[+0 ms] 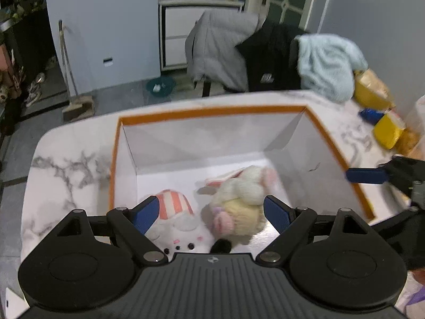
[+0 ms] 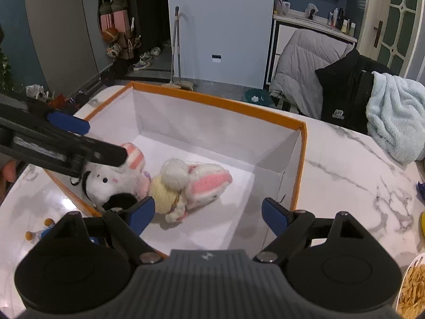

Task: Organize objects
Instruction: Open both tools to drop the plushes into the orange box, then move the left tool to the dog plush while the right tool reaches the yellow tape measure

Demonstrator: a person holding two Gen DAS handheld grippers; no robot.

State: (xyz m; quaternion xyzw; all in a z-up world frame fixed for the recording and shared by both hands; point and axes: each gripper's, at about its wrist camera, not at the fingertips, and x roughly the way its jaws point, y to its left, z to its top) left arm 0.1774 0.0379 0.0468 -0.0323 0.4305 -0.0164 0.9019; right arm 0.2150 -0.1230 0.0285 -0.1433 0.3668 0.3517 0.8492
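Observation:
An orange-rimmed white box (image 1: 212, 113) stands on the marble table. Two plush toys lie on its floor: a white one with a pink-striped hat (image 1: 174, 208) and a cream bunny with pink ears (image 1: 240, 196). My left gripper (image 1: 212, 212) hangs open just above them, gripping nothing. In the right wrist view the bunny (image 2: 191, 183) and the white plush (image 2: 111, 183) lie at the box's near left. My right gripper (image 2: 208, 214) is open over the box (image 2: 300, 164), with nothing held. The left gripper (image 2: 106, 143) reaches in from the left over the white plush.
A light blue towel (image 2: 395, 117), a black jacket (image 2: 345, 98) and a grey jacket (image 2: 300, 61) hang on chairs behind the table. Yellow packets (image 1: 387, 130) lie at the table's right. A plate of fries (image 2: 411, 289) and a small figure (image 2: 39, 234) sit near the front edge.

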